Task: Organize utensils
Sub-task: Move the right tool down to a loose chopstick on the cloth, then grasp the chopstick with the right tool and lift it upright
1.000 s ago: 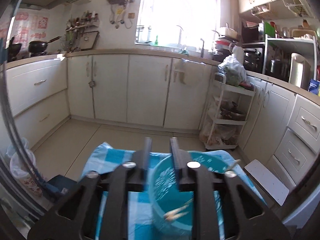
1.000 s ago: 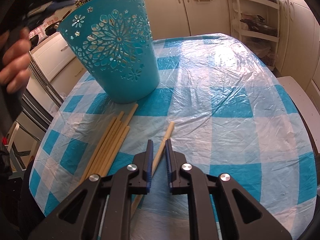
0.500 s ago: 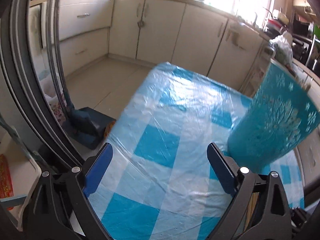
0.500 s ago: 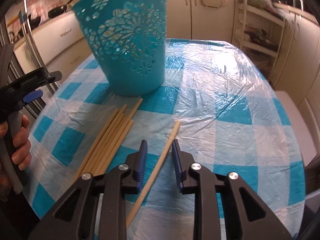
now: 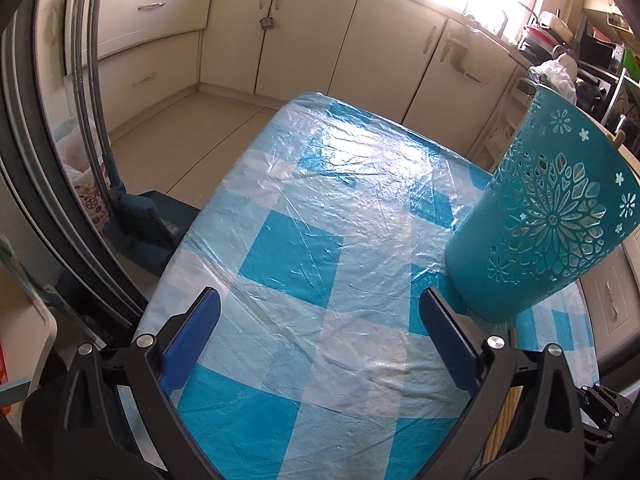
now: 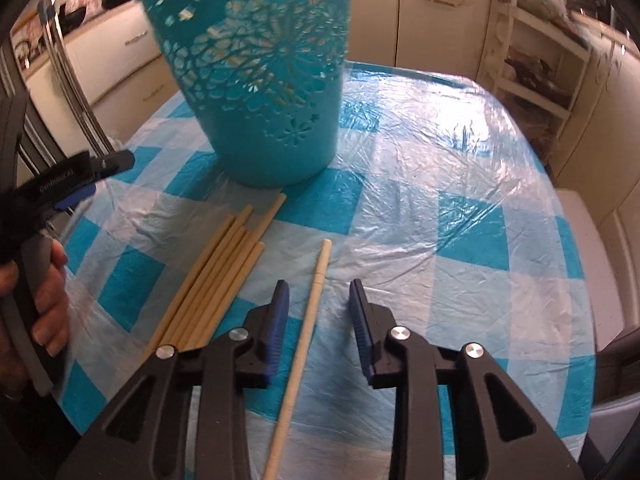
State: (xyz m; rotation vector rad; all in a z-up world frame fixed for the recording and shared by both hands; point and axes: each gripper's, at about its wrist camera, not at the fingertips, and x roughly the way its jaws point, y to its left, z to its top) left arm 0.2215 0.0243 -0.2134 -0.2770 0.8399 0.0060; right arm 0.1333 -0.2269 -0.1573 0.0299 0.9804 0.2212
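A teal cut-out basket [image 6: 256, 80] stands on the blue-checked table; it also shows at the right of the left wrist view [image 5: 540, 216]. A bundle of several wooden chopsticks [image 6: 216, 280] lies in front of it. A single chopstick [image 6: 310, 320] lies apart to their right, running between the fingers of my right gripper [image 6: 318, 292], which is open just above it. My left gripper [image 5: 320, 304] is wide open and empty over the table's left part; it also shows at the left of the right wrist view [image 6: 80, 176].
The table [image 5: 320, 184] is covered with wrinkled clear plastic. Kitchen cabinets [image 5: 320, 40] run behind it. A white shelf rack [image 6: 536, 52] stands at the back right. A dustpan and pole [image 5: 132, 216] stand on the floor left of the table.
My left gripper has opened wide and swung down from above the basket to the table's left side. My right gripper has opened around the single chopstick.
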